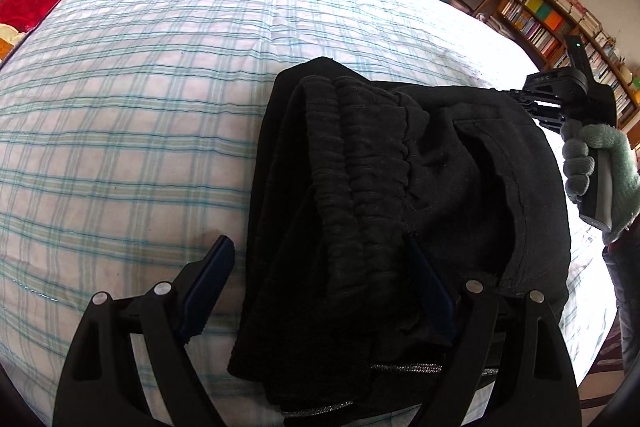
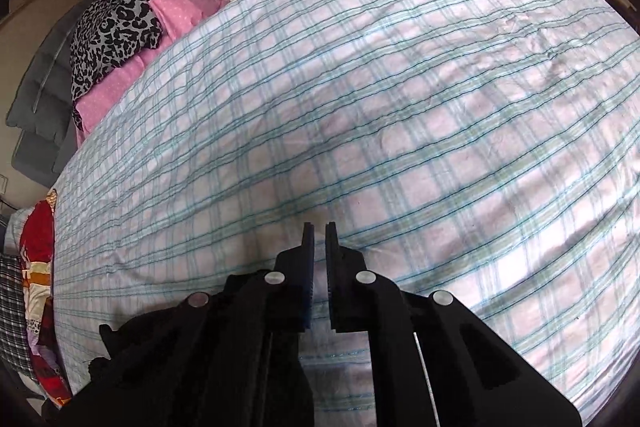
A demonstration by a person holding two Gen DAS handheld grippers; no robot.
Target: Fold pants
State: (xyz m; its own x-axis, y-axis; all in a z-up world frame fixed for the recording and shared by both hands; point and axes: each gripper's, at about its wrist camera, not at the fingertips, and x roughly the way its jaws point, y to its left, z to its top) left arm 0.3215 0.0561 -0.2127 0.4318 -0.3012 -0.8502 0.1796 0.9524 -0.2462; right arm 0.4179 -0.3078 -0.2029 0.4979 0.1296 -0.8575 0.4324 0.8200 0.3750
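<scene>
black pants (image 1: pixel 400 195), already folded into a thick bundle, are lying on a bed covered with a pale plaid sheet (image 1: pixel 140 107). the bundle's long axis is running away from the left wrist camera, with the gathered elastic waistband (image 1: pixel 360 163) showing on top as a ribbed ridge. the left gripper (image 1: pixel 324 291) is hovering over the near end of the bundle with its jaws standing wide apart, one finger over the bare sheet to the left, the other over the dark cloth; it is gripping nothing. the bundle is lying directly ahead of and partly between these fingers, so the left gripper is the nearer one.

the right gripper (image 2: pixel 319 239), held by a gloved hand (image 1: pixel 596 167), is sitting at the far right edge of the bundle. its jaws are drawn nearly together with only a thin gap, and nothing is showing between them; ahead of its tips is only sheet. a sliver of black cloth is showing at the lower left of its view.
</scene>
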